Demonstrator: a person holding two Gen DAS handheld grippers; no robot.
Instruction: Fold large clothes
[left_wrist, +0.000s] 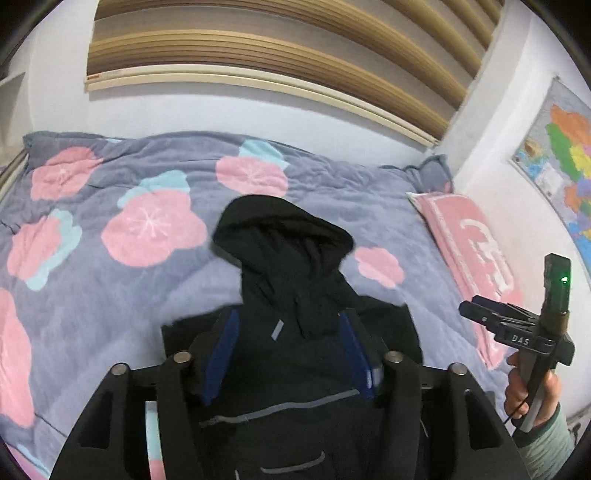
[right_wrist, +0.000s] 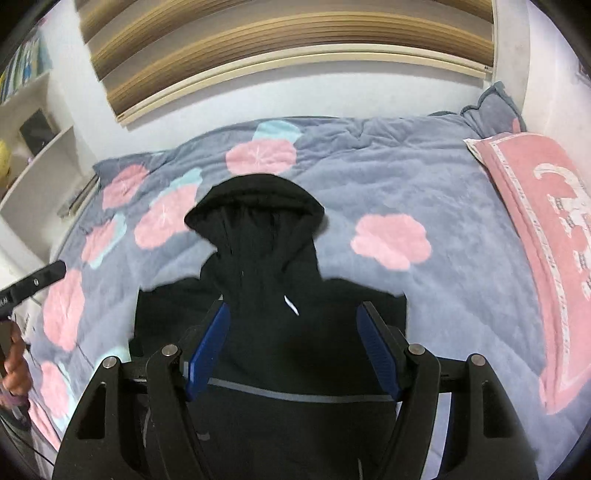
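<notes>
A black hooded jacket (left_wrist: 288, 266) lies flat on the bed, hood toward the far wall and grey reflective strips across its body. In the left wrist view my left gripper (left_wrist: 288, 317) hangs above the jacket's chest, its blue pads (left_wrist: 223, 350) apart and nothing pinched between them. In the right wrist view my right gripper (right_wrist: 291, 306) also hovers over the jacket (right_wrist: 266, 243), with its jaws wide and empty. Each gripper shows at the edge of the other's view, held in a hand: the right gripper (left_wrist: 469, 308) and the left gripper (right_wrist: 55, 269).
A grey-blue quilt (right_wrist: 424, 192) with pink and pale blue flowers covers the bed. A pink pillow (right_wrist: 546, 221) lies along the right side by the white wall, where a coloured map (left_wrist: 565, 155) hangs. Wooden slats (left_wrist: 258, 51) run behind the bed. White shelves (right_wrist: 33, 140) stand at the left.
</notes>
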